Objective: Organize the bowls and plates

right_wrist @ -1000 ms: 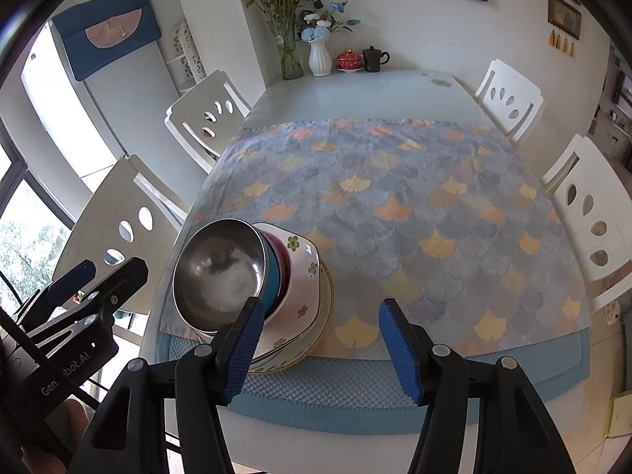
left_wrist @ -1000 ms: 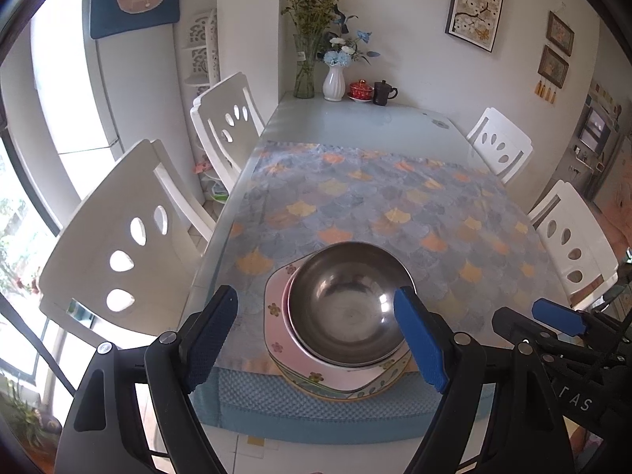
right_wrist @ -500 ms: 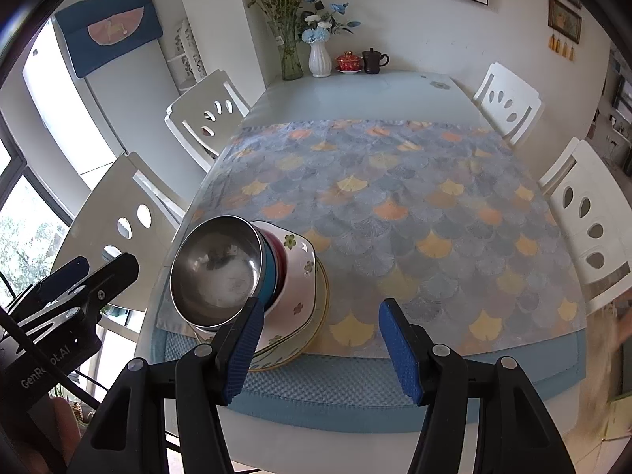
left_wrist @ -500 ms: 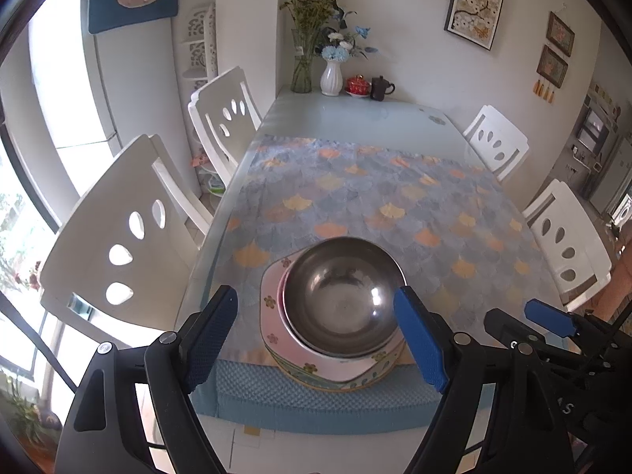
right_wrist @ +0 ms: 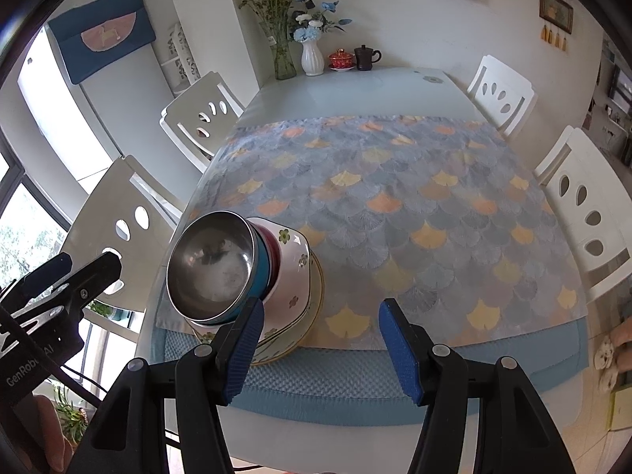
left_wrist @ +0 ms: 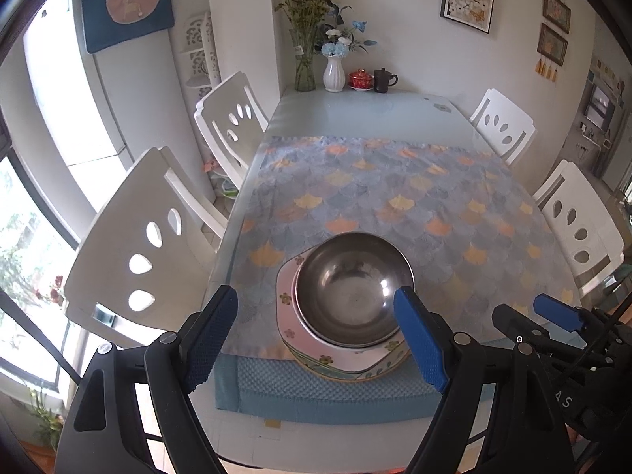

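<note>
the tabletop [left_wrist: 355,114] fills the view, pale glass with a fan-patterned cloth [left_wrist: 395,205] spread over it. at the cloth's near left corner sits the stack: a flowered plate [left_wrist: 339,367] at the bottom, a pink floral bowl [right_wrist: 292,272] on it, and the steel bowl [left_wrist: 351,288] nested on top, gleaming. the left tongs [left_wrist: 316,339] hover spread wide just short of the stack, nothing between the pads, touching nothing. to the stack's right, the right tongs [right_wrist: 320,351] hang parted too, empty over the cloth's near edge.
</note>
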### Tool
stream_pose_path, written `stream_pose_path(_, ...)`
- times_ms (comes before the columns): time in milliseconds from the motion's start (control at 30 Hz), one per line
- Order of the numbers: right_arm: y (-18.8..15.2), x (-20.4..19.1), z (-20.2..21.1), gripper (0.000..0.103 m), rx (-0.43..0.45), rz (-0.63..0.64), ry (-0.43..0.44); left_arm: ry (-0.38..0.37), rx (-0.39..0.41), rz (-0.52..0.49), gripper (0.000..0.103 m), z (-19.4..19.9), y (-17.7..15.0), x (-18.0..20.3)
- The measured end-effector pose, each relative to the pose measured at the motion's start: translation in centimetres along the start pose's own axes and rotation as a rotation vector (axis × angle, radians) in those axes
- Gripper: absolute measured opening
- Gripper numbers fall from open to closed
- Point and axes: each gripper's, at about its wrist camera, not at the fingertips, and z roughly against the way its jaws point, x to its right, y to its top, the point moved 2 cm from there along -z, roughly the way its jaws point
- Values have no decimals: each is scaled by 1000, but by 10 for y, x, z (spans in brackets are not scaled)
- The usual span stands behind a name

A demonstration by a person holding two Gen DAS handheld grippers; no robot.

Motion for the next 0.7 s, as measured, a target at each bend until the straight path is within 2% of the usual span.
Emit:
stream_pose_path(133,-1,0,0,58,-1,-1,0,25,20,-3,80,3,2,1)
stream_pose_path(467,-3,2,8,58,25,24,-24,10,21,-13,80,8,2,9)
stream_pose_path(700,6,4,5,58,16,55,34,57,26,14,80,18,4,14)
